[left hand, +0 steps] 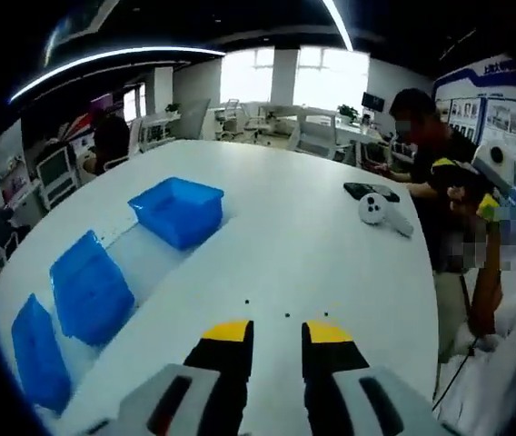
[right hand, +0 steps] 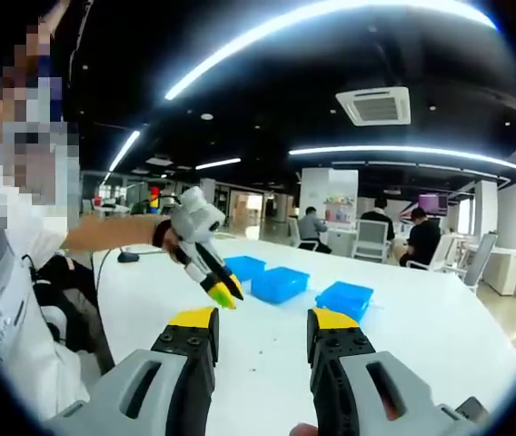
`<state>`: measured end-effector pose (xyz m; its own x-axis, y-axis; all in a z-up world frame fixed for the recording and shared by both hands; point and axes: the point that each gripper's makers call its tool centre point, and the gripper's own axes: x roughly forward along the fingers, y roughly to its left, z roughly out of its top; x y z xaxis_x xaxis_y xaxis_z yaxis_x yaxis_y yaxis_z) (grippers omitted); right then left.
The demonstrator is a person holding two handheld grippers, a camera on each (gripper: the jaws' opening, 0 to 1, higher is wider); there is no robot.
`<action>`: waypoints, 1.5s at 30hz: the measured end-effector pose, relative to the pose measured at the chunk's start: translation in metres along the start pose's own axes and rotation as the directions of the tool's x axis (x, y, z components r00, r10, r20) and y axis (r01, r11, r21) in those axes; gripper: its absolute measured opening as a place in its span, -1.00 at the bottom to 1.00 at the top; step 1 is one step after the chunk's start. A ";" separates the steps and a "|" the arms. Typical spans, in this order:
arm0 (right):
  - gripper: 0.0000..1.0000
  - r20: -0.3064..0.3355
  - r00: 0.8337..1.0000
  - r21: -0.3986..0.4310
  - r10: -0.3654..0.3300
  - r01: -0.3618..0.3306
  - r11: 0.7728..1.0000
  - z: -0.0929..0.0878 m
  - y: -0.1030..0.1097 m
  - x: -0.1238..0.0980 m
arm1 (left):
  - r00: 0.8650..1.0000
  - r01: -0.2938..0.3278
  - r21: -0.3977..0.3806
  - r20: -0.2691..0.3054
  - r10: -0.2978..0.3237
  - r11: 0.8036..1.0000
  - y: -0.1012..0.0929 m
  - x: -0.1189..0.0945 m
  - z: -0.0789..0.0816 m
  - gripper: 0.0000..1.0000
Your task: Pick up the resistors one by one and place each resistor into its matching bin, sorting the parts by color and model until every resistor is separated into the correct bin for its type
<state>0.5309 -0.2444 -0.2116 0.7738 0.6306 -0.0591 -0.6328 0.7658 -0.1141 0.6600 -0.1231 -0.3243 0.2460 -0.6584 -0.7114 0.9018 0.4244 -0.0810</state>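
In the left gripper view, the left gripper [left hand: 277,334] hangs above a white table [left hand: 331,254], its yellow-tipped jaws spread apart with nothing between them. Three blue bins stand in a row along the table's left side: the far bin [left hand: 178,210] is upright and open, the middle bin [left hand: 90,288] and the near bin [left hand: 38,352] lie closer to the edge. A few tiny dark specks, likely resistors [left hand: 287,315], sit on the bare table just ahead of the jaw tips; their colour and type are too small to tell. A black controller [left hand: 371,190] and a white controller [left hand: 375,209] lie near the far right edge, beside a seated person [left hand: 435,154].

In the right gripper view, the right gripper [right hand: 262,322] has its jaws released and empty, held above the table. The left gripper enters from the left, held in a hand [right hand: 164,235], tips pointing down toward the table; whether its jaws are apart cannot be told here. The three blue bins stand beyond it.
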 end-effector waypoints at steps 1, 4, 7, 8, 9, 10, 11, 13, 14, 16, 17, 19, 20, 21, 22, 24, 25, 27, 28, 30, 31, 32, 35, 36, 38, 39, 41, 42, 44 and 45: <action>-0.19 0.001 1.000 0.000 0.001 -0.001 1.000 0.000 0.001 0.000 | 1.000 -0.007 -0.001 -0.010 0.007 1.000 0.003 0.005 0.002 -0.53; -0.19 0.005 1.000 0.000 0.005 -0.005 1.000 -0.001 0.004 0.000 | 0.994 -0.016 0.000 -0.105 0.016 1.000 0.016 0.031 0.002 -0.56; -0.19 0.008 1.000 0.001 0.009 -0.009 1.000 -0.001 0.005 0.000 | 0.985 -0.017 -0.010 -0.171 0.015 1.000 0.025 0.049 -0.002 -0.60; -0.19 0.009 1.000 0.003 0.009 -0.009 1.000 -0.002 0.005 0.000 | 0.981 -0.023 -0.019 -0.191 0.019 1.000 0.029 0.055 -0.003 -0.60; -0.19 0.010 1.000 0.004 0.010 -0.010 1.000 -0.002 0.005 0.000 | 0.979 -0.026 -0.018 -0.202 0.022 1.000 0.032 0.062 -0.003 -0.61; -0.19 0.011 1.000 0.004 0.011 -0.011 1.000 -0.002 0.005 0.000 | 0.978 -0.023 -0.020 -0.208 0.019 1.000 0.033 0.067 -0.003 -0.62; -0.19 0.011 1.000 0.005 0.012 -0.012 1.000 -0.002 0.005 0.000 | 0.973 -0.021 -0.027 -0.230 0.015 0.999 0.032 0.072 -0.006 -0.62; -0.19 0.012 1.000 0.006 0.013 -0.013 1.000 -0.002 0.006 0.000 | 0.968 -0.020 -0.023 -0.250 0.013 1.000 0.031 0.078 -0.007 -0.62; -0.19 0.012 1.000 0.007 0.014 -0.014 1.000 -0.003 0.006 0.000 | 0.964 -0.016 -0.023 -0.265 0.009 1.000 0.030 0.080 -0.008 -0.62; -0.19 0.012 1.000 0.008 0.013 -0.014 1.000 -0.003 0.005 0.000 | 0.954 -0.010 -0.021 -0.301 0.004 1.000 0.026 0.083 -0.015 -0.62; -0.19 0.012 1.000 0.008 0.013 -0.013 1.000 -0.003 0.005 0.000 | 0.944 -0.013 -0.004 -0.329 0.011 1.000 0.025 0.084 -0.020 -0.62; -0.19 0.012 1.000 0.009 0.014 -0.014 1.000 -0.003 0.005 0.001 | 0.948 -0.017 0.052 -0.316 0.033 0.999 0.029 0.084 -0.016 -0.66; -0.19 0.012 1.000 0.010 0.014 -0.014 1.000 -0.004 0.005 0.001 | 0.943 -0.022 0.022 -0.332 0.028 1.000 0.027 0.084 -0.017 -0.67; -0.19 0.012 1.000 0.011 0.015 -0.015 1.000 -0.004 0.005 0.001 | 0.941 -0.024 0.015 -0.337 0.028 1.000 0.028 0.084 -0.018 -0.69; -0.19 0.010 1.000 0.010 0.016 -0.016 1.000 -0.005 0.006 0.002 | 0.940 -0.026 0.008 -0.341 0.027 1.000 0.029 0.084 -0.018 -0.71; -0.19 0.007 1.000 0.010 0.019 -0.019 1.000 -0.005 0.007 0.004 | 0.937 -0.029 0.004 -0.347 0.029 1.000 0.027 0.084 -0.020 -0.72; -0.19 0.006 1.000 0.009 0.021 -0.021 1.000 -0.006 0.008 0.004 | 0.936 -0.028 0.018 -0.350 0.032 0.999 0.025 0.084 -0.020 -0.73; -0.19 0.005 1.000 0.009 0.024 -0.024 1.000 -0.006 0.009 0.005 | 0.935 -0.027 0.001 -0.354 0.025 1.000 0.023 0.084 -0.021 -0.90; -0.19 0.002 1.000 0.007 0.026 -0.026 1.000 -0.006 0.010 0.006 | 0.930 -0.035 -0.043 -0.367 0.017 0.998 0.021 0.084 -0.022 -0.91; -0.19 0.001 1.000 0.006 0.028 -0.028 1.000 -0.006 0.010 0.006 | 0.930 -0.039 -0.056 -0.368 0.016 0.998 0.023 0.082 -0.022 -0.93; -0.19 0.001 1.000 0.005 0.028 -0.028 1.000 -0.006 0.010 0.006 | 0.931 -0.046 -0.073 -0.364 0.016 0.996 0.023 0.082 -0.022 -0.94; -0.19 0.001 1.000 0.004 0.028 -0.028 1.000 -0.005 0.010 0.006 | 0.933 -0.042 -0.078 -0.360 0.011 0.996 0.022 0.082 -0.023 -0.94; -0.19 0.003 1.000 0.003 0.028 -0.028 1.000 -0.005 0.010 0.005 | 0.939 -0.058 -0.066 -0.342 0.032 0.996 0.025 0.077 -0.023 -0.94; -0.19 0.003 1.000 0.004 0.027 -0.027 1.000 -0.005 0.010 0.004 | 0.944 -0.056 -0.074 -0.330 0.029 0.996 0.026 0.076 -0.021 -0.94; -0.19 0.002 1.000 0.004 0.024 -0.024 1.000 -0.005 0.008 0.004 | 0.961 -0.043 -0.101 -0.275 0.014 0.994 0.025 0.065 -0.011 -0.94; -0.19 0.003 1.000 0.005 0.023 -0.023 1.000 -0.005 0.008 0.003 | 0.971 -0.050 -0.100 -0.237 0.025 0.994 0.026 0.060 -0.004 -0.94; -0.19 0.004 1.000 0.007 0.021 -0.021 1.000 -0.005 0.007 0.003 | 0.982 -0.037 -0.114 -0.190 0.015 0.993 0.024 0.047 0.003 -0.94; -0.19 0.004 1.000 0.007 0.021 -0.021 1.000 -0.005 0.006 0.003 | 0.990 -0.035 -0.132 -0.141 0.016 0.991 0.024 0.036 0.010 -0.94; -0.19 0.004 1.000 0.008 0.020 -0.020 1.000 -0.005 0.006 0.003 | 0.996 -0.040 -0.124 -0.088 0.029 0.991 0.024 0.020 0.015 -0.94; -0.19 0.005 1.000 0.007 0.021 -0.021 1.000 -0.004 0.007 0.003 | 0.999 -0.039 -0.121 -0.039 0.035 0.992 0.022 0.008 0.019 -0.94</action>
<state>0.5290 -0.2381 -0.2164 0.7602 0.6472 -0.0564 -0.6492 0.7533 -0.1055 0.6884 -0.1309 -0.3182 0.2629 -0.6185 -0.7405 0.8420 0.5218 -0.1369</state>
